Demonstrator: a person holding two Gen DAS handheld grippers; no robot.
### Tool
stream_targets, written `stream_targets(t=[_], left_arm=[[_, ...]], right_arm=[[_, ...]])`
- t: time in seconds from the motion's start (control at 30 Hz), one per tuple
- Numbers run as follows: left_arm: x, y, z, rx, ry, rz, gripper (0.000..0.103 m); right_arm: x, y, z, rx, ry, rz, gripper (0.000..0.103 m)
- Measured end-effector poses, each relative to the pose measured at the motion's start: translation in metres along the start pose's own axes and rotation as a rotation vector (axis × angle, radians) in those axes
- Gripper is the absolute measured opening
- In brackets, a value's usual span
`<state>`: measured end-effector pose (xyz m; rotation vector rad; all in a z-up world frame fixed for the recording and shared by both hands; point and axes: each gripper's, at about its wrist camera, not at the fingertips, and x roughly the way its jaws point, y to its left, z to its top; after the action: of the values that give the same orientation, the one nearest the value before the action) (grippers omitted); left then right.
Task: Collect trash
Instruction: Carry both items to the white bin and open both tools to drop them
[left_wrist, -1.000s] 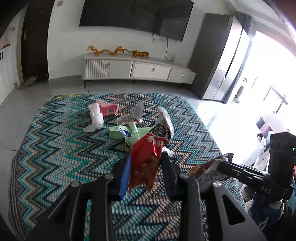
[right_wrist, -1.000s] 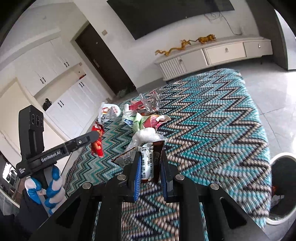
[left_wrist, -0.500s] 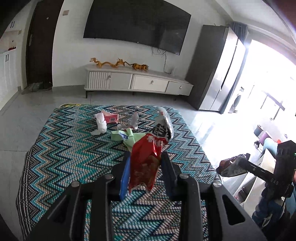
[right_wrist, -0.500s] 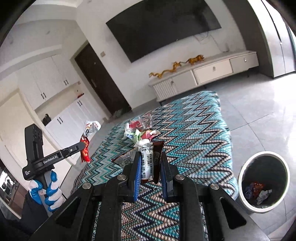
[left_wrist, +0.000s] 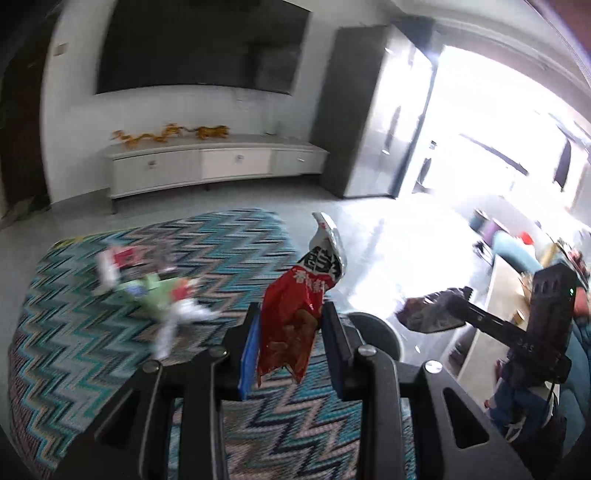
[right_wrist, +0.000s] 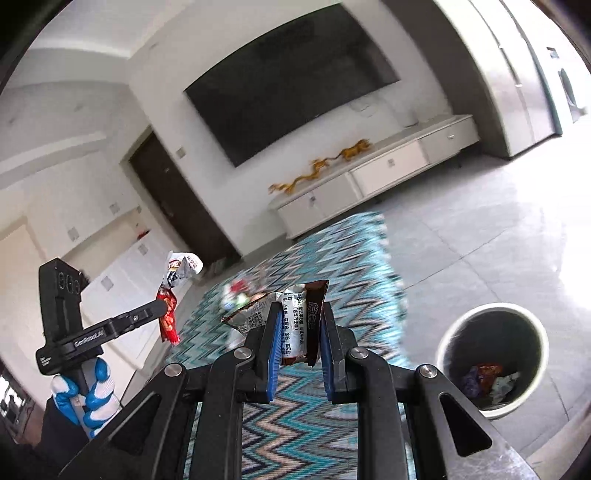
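On rug (left_wrist: 74, 350), leftover litter (left_wrist: 155, 295) blurred, items indistinct.

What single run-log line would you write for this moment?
left claw: shut on red snack bag | right claw: shut on brown wrapper | bin: holds trash | rug: litter left

— What sort of place is this?
— A home's living room: a big dark television (right_wrist: 291, 96) hangs on the wall, a low white cabinet (right_wrist: 373, 177) stands below it, and a zigzag rug (left_wrist: 92, 350) lies in front.
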<state>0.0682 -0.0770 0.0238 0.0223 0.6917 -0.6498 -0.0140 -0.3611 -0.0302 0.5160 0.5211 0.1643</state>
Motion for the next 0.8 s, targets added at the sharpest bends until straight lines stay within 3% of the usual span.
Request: stream_targets(t=[0.2,0.4,0.73,0.8], left_arm=[[0.075,-0.066,0.015,0.103,0.095,-0.090,0.030],[0.156,-0.114,0.022,0.132,0.196,-0.149,0.031],[0.261,-0.153,0.022,0.096,0.320,-0.222,0.035],[0.275,-0.154,0.021,0.083,0.338,-0.240,0.044]], right_arm=[[-0.016,-0.060,0.010,0.029,-0.030,-0.244,0.019],[-0.005,-0.120,0.011,0.088,0.011,-0.429,0.021],[0.055,-0.181,0.012,0.160,0.110,-0.511,0.027],[0.067,-0.192,0.011,0.176,0.138,-0.520,0.041]])
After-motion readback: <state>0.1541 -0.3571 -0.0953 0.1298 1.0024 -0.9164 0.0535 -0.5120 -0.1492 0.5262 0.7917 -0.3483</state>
